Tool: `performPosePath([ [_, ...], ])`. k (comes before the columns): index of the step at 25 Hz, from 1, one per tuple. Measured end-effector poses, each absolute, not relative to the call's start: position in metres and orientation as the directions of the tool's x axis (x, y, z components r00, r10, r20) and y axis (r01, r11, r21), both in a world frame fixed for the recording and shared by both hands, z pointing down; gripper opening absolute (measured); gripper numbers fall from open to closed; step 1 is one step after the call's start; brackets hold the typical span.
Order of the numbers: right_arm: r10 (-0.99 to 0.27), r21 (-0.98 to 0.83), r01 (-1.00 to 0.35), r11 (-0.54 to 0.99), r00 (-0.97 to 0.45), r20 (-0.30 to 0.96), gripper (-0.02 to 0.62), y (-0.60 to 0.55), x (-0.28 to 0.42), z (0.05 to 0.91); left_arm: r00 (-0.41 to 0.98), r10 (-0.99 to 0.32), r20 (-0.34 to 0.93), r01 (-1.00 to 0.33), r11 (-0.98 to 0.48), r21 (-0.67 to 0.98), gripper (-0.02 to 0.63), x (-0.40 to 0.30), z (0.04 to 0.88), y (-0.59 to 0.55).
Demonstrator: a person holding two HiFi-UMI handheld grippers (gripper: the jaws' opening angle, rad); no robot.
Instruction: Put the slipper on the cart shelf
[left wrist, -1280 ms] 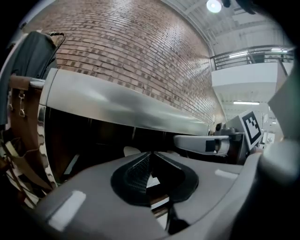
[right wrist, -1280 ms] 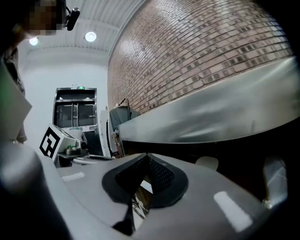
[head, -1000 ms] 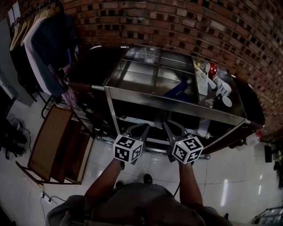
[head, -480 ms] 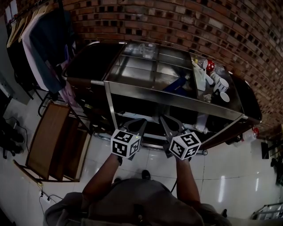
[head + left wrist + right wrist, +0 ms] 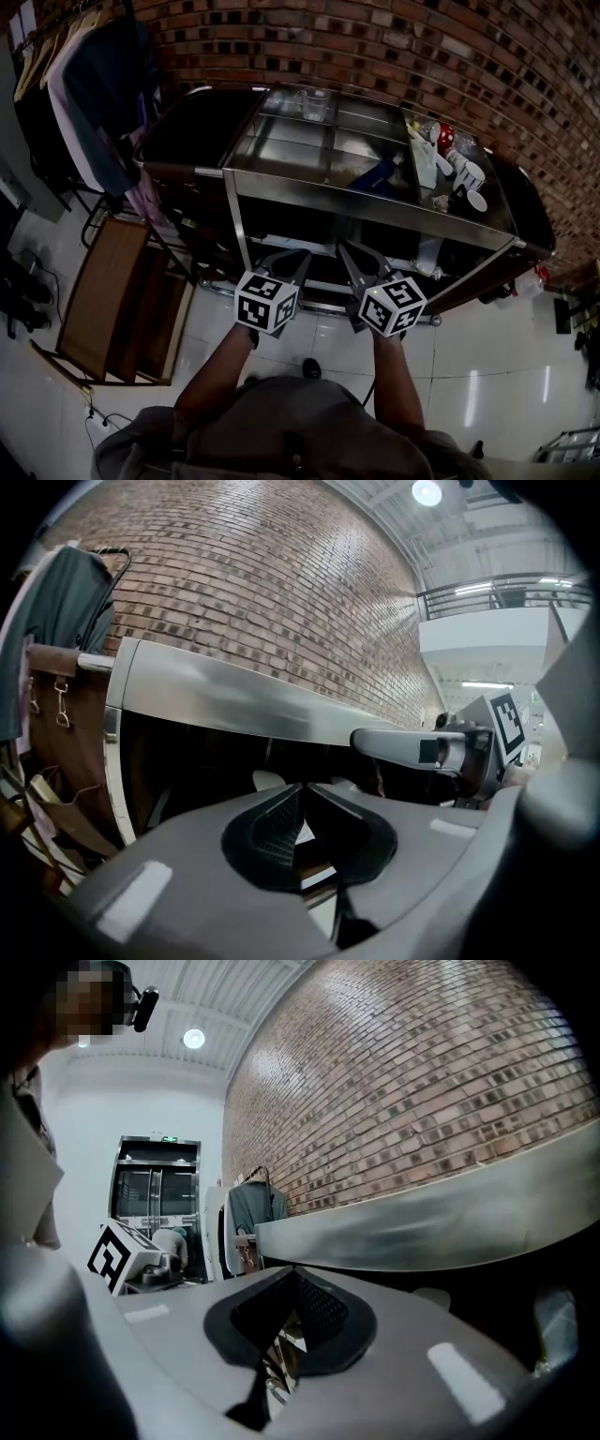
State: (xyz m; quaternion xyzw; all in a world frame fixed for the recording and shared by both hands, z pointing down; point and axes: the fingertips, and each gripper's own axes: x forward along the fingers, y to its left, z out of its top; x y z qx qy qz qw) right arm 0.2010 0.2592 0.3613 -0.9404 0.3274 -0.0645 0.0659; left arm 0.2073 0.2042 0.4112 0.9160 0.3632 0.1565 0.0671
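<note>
A steel cart [image 5: 281,187] stands against the brick wall. A blue thing [image 5: 378,178] lies on its upper shelf; I cannot tell whether it is the slipper. A pale rounded thing [image 5: 267,780] shows in the dark space under the cart's front rail [image 5: 234,700]. My left gripper [image 5: 292,262] and right gripper [image 5: 352,255] hover side by side just in front of the cart's lower part, above the floor. The left gripper [image 5: 302,789] is shut with nothing in it. The right gripper [image 5: 292,1274] is shut and holds nothing too.
Cups and bottles [image 5: 459,169] crowd the cart's right end. A glass container [image 5: 314,103] stands at its back. A clothes rack [image 5: 84,94] with hanging garments and a wooden frame [image 5: 112,300] stand to the left. The floor is glossy white tile [image 5: 487,375].
Both grippers have edged slightly nearer the cart's lower front and stay shut. The head view shifted a little. Nothing was taken hold of or let go.
</note>
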Motion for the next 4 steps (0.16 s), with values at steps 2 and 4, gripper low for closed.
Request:
performPosePath([
  [2, -0.626, -0.167, -0.609, -0.776, 0.776, 0.077, -0.002, 0.2585, 0.1994, 0.3604, 0.688, 0.686, 0.237, 0.645, -0.727, 0.235, 0.017, 0.2061, 0.4102, 0.2035],
  [4, -0.627, -0.166, -0.610, -0.775, 0.775, 0.076, -0.002, 0.2579, 0.1979, 0.3596, 0.689, 0.686, 0.236, 0.644, -0.728, 0.234, 0.017, 0.2046, 0.4093, 0.2031],
])
